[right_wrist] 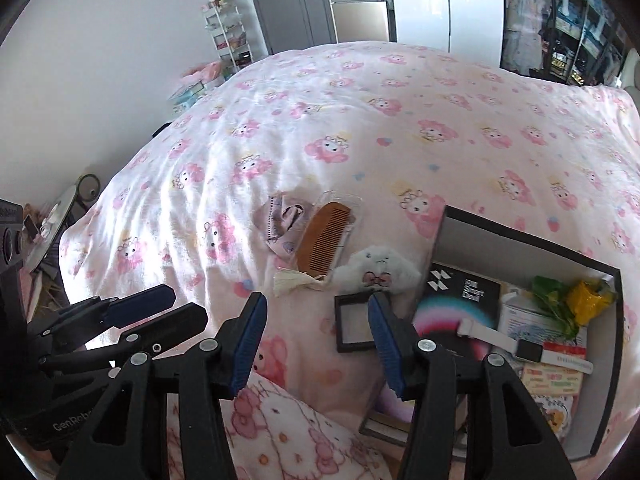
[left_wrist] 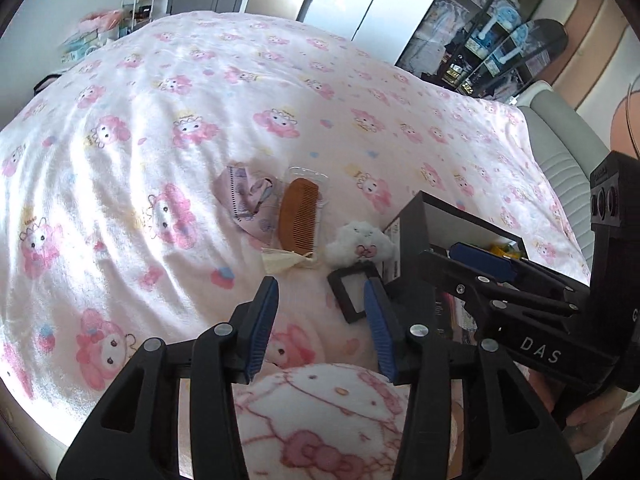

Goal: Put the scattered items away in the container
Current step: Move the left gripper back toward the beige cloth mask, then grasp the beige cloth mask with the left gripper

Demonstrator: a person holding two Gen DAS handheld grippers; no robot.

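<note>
We hold the left gripper (left_wrist: 322, 324) released, nothing between its fingers. Ahead of its left finger lie a cream tassel (left_wrist: 286, 261), a patterned pouch (left_wrist: 246, 200) and a wooden comb (left_wrist: 298, 214). Ahead of its right finger sits a small black frame (left_wrist: 352, 288), a white plush (left_wrist: 360, 242) beyond. We hold the right gripper (right_wrist: 316, 332) released, empty; the black box (right_wrist: 520, 236) stands right of its right finger.

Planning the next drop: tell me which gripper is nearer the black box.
Right. The right gripper reaches over the rim of the black box; the left gripper hangs left of it.
</note>
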